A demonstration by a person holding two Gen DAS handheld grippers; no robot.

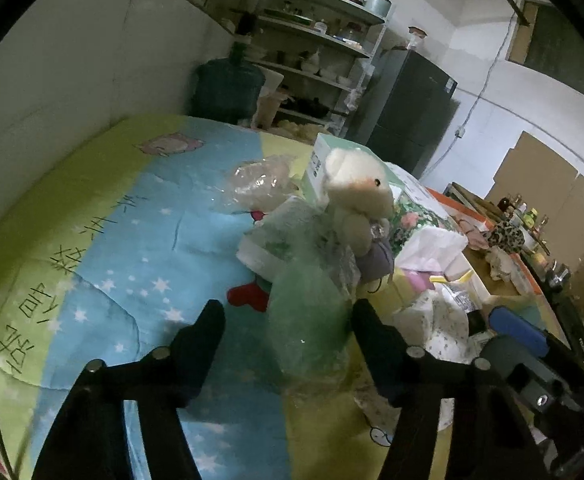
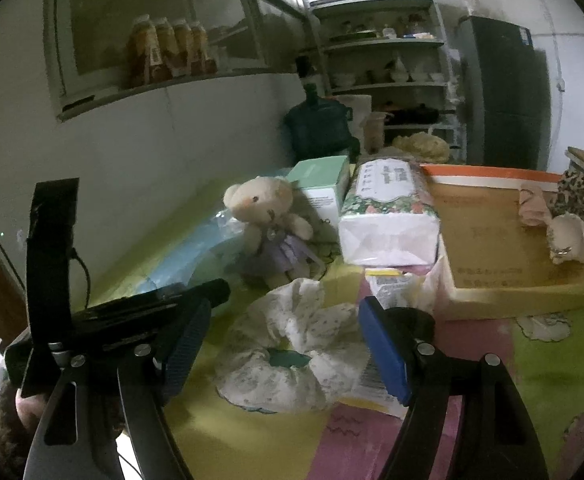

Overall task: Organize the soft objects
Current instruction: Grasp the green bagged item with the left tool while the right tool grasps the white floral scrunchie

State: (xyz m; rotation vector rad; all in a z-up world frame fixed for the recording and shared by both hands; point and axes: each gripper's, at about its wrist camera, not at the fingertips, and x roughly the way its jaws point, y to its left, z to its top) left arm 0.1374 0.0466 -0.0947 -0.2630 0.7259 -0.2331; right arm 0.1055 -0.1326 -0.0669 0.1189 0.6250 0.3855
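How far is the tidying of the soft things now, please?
Done: a leopard pouch and a small plush already lie in the cardboard tray. In hand: nothing yet; the left tongs straddle a clear plastic bag, the right tongs straddle a floral scrunchie. Left: the teddy bear and the loose packets on the bed.

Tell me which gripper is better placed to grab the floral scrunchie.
Right. The right gripper is open with the floral scrunchie lying directly between its fingers. The left gripper faces the green plastic bag instead, the scrunchie off to its side.
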